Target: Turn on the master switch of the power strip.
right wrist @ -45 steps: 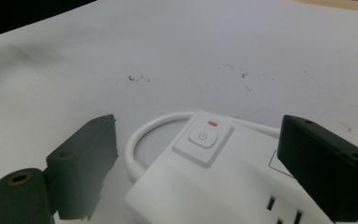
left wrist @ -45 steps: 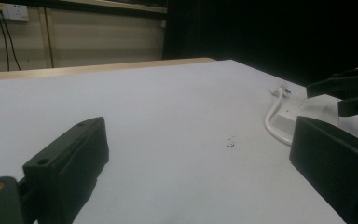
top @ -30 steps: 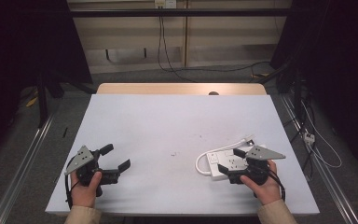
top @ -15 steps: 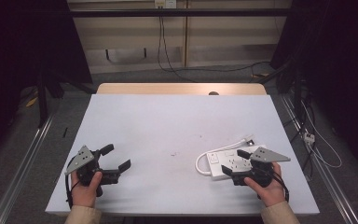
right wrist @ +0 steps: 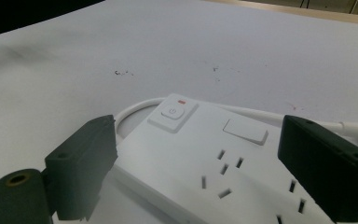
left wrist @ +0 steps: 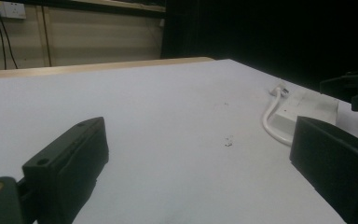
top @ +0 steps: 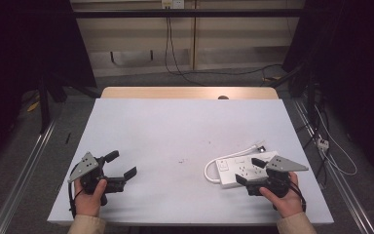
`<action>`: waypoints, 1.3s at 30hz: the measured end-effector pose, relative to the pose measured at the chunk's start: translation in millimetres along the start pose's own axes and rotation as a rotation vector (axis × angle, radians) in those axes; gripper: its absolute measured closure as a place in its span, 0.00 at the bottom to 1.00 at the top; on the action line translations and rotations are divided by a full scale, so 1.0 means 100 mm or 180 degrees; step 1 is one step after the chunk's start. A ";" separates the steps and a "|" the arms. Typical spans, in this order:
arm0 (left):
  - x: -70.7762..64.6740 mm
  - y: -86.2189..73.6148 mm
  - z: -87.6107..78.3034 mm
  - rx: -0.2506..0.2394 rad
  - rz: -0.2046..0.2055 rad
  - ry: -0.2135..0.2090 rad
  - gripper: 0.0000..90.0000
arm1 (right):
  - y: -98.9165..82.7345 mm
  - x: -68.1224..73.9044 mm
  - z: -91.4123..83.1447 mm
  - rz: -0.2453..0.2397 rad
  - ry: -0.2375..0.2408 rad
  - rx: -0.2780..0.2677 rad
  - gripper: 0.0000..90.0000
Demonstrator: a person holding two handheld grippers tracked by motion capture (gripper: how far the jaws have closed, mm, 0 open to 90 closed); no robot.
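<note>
White plastic identifies the power strip, which lies flat on the pale grey table toward its near right corner, with its white cable looping out on the side facing the table's middle. My right gripper sits directly over the near end of the strip; in the right gripper view the strip runs between my two black jaws, which stand wide apart on either side of its body and hold nothing (whether a jaw touches the casing, I cannot tell). The strip's power button with its small red mark lies just ahead of the jaws, the socket holes between them. My left gripper rests well apart from the strip, near the table's near left corner, its jaws likewise spread wide and empty, pointing across the bare surface toward the strip.
</note>
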State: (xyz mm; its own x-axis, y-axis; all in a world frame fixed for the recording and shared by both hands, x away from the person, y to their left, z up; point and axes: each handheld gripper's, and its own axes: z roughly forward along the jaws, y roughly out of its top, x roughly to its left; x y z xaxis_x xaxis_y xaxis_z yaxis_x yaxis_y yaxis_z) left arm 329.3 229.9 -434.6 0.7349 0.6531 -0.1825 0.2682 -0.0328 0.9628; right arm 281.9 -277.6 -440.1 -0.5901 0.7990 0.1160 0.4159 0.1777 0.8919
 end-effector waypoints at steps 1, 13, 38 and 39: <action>0.00 0.00 0.00 -0.0001 0.0001 -0.0001 0.04 | 0.00 0.00 -0.01 0.0010 0.0005 -0.0001 0.13; 0.00 0.00 0.00 0.0005 -0.0004 -0.0006 0.05 | -0.05 -0.04 -0.07 0.0019 0.0029 0.0009 0.13; 0.00 -0.01 0.01 0.0004 0.0000 -0.0007 0.05 | -0.13 -0.15 -0.22 0.0036 0.0014 0.0025 0.13; 0.00 -0.01 0.01 0.0002 -0.0001 -0.0007 0.05 | -0.14 -0.15 -0.23 0.0038 0.0014 0.0026 0.13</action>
State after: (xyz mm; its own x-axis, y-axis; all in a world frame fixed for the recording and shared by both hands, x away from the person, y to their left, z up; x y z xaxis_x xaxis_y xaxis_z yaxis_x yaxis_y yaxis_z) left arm 329.7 229.0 -435.4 0.7363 0.6513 -0.1833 0.2689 -0.0331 0.9626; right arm 269.1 -305.2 -444.0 -0.5879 0.7986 0.1286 0.4286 0.1728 0.8868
